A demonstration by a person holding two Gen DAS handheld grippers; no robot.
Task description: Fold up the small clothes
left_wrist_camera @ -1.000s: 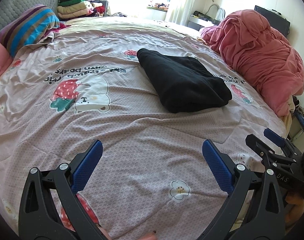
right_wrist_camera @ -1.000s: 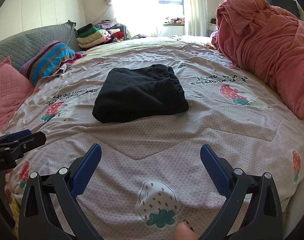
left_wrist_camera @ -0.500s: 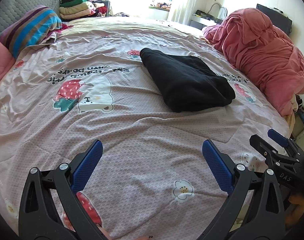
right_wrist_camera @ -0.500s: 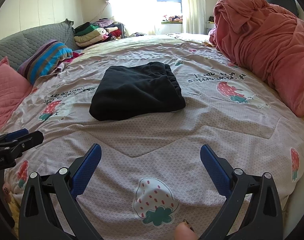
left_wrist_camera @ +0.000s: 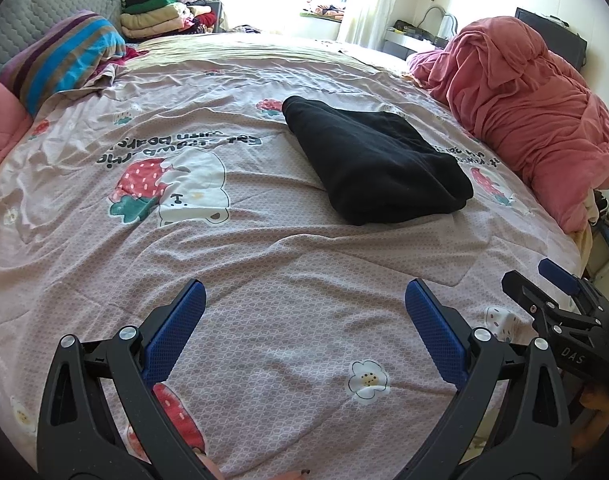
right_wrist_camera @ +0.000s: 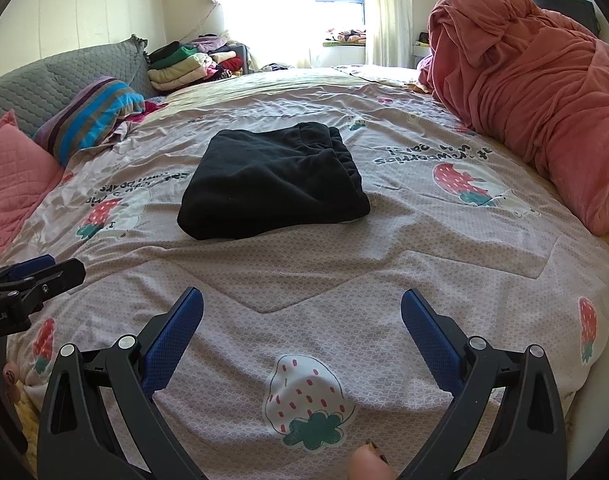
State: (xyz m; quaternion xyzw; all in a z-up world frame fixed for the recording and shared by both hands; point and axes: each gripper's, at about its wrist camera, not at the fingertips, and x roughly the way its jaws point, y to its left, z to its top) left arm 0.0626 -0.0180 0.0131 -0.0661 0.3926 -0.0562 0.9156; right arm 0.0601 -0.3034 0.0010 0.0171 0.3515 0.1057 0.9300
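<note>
A folded black garment [left_wrist_camera: 376,164] lies flat in the middle of the pink strawberry-print bedspread [left_wrist_camera: 264,272]; it also shows in the right wrist view [right_wrist_camera: 272,184]. My left gripper [left_wrist_camera: 304,300] is open and empty, held over the bedspread well short of the garment. My right gripper [right_wrist_camera: 302,308] is open and empty too, also short of the garment. The right gripper shows at the right edge of the left wrist view [left_wrist_camera: 560,300]; the left gripper shows at the left edge of the right wrist view [right_wrist_camera: 28,280].
A heaped red quilt [right_wrist_camera: 536,88] fills the bed's right side. A striped pillow [left_wrist_camera: 60,60], a pink cushion [right_wrist_camera: 8,176] and a grey headboard cushion [right_wrist_camera: 56,76] sit at the left. Stacked folded clothes [right_wrist_camera: 184,64] lie at the far left corner.
Both grippers have drawn back slightly and tilted, so the black garment sits a little farther away in both views. The garment itself has not moved. Both grippers stay open.
</note>
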